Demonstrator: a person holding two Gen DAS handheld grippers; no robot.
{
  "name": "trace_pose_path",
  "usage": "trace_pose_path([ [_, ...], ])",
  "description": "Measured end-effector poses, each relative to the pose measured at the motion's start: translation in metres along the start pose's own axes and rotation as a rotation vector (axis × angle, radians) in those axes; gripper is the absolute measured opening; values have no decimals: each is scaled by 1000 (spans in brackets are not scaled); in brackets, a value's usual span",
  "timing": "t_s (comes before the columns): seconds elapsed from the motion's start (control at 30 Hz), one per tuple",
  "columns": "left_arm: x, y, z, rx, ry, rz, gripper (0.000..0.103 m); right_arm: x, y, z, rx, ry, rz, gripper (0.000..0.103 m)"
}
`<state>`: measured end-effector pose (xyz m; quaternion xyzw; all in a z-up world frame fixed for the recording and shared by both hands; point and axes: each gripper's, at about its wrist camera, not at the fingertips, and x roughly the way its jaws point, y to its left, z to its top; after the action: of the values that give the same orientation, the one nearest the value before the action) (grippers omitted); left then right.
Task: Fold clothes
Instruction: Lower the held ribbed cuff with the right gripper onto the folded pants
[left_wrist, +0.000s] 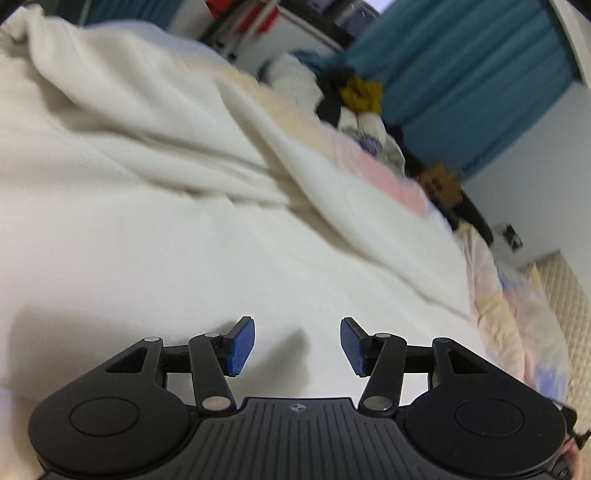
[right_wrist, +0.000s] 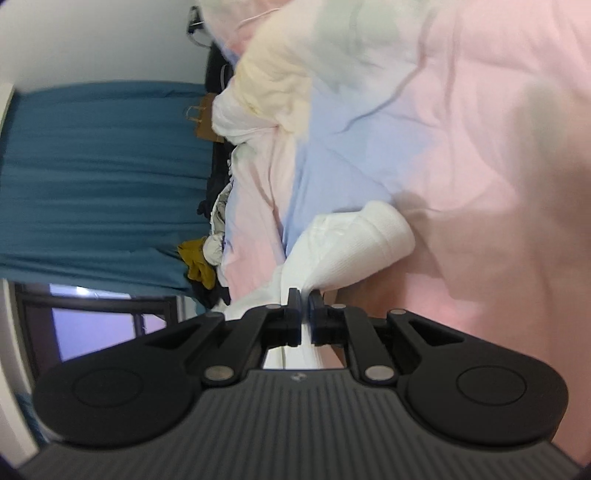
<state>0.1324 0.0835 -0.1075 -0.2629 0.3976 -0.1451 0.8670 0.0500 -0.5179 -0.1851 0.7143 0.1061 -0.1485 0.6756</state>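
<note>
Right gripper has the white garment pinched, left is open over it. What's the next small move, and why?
Probably lower the left gripper and close it on the cream-white garment right below. Its jaws stand wide apart with nothing between them, while the right gripper is shut on a bunched white fold over the pastel bedcover. A fold likely needs a second hold.

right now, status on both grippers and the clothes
Left gripper open over white garment. Right gripper shut on white cloth, above the pastel bedding. Nothing blocking.

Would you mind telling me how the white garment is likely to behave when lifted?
Probably floppy: the white garment sags in folds from the right gripper. Likely light, since one pinched edge holds it. Its ribbed weave suggests little slipping.
</note>
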Motion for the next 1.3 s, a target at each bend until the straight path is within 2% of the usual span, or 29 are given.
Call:
trace_pose_path([
  [0.07,7,3,-6,13,15,-24,54,5,-3,3,27,-8,5,18],
  [0.13,9,8,-8,12,10,-39,54,12,-3,2,20,-7,5,30],
  [0.23,8,13,0,-13,-1,-50,54,25,-4,2,24,-6,-51,44],
  [0.3,10,12,2,0,-10,-41,54,33,-4,4,35,-10,-63,46],
  [0.43,18,3,4,70,-15,1,54,58,-4,8,-16,-26,-112,46],
  [0.5,19,-2,4,118,-31,22,54,72,1,11,-105,-64,-191,46],
  [0.57,19,-4,6,147,-42,55,54,91,10,15,-195,-57,-301,40],
  [0.6,19,-4,6,155,-41,71,54,94,14,17,-209,-63,-327,38],
  [0.7,14,-4,6,163,-53,74,54,100,35,15,-304,-90,-369,19],
  [0.8,11,-9,5,190,-65,84,54,98,70,5,-480,-110,-332,14],
  [0.9,11,-11,4,208,-71,84,54,78,101,-12,-652,-161,-159,13],
  [0.93,11,-11,4,208,-68,82,54,72,103,-16,-698,-185,-128,13],
  [1.0,12,-11,3,216,-68,83,54,61,101,-24,-785,-233,-99,13],
  [1.03,13,-11,3,223,-69,87,54,61,96,-24,-809,-240,-126,13],
  [1.07,13,-11,3,228,-70,93,54,64,88,-21,-812,-231,-169,13],
  [1.2,13,-10,4,226,-65,93,54,73,48,-1,-692,-140,-309,16],
  [1.3,11,-10,3,239,-70,91,54,70,43,2,-669,-120,-361,23],
])
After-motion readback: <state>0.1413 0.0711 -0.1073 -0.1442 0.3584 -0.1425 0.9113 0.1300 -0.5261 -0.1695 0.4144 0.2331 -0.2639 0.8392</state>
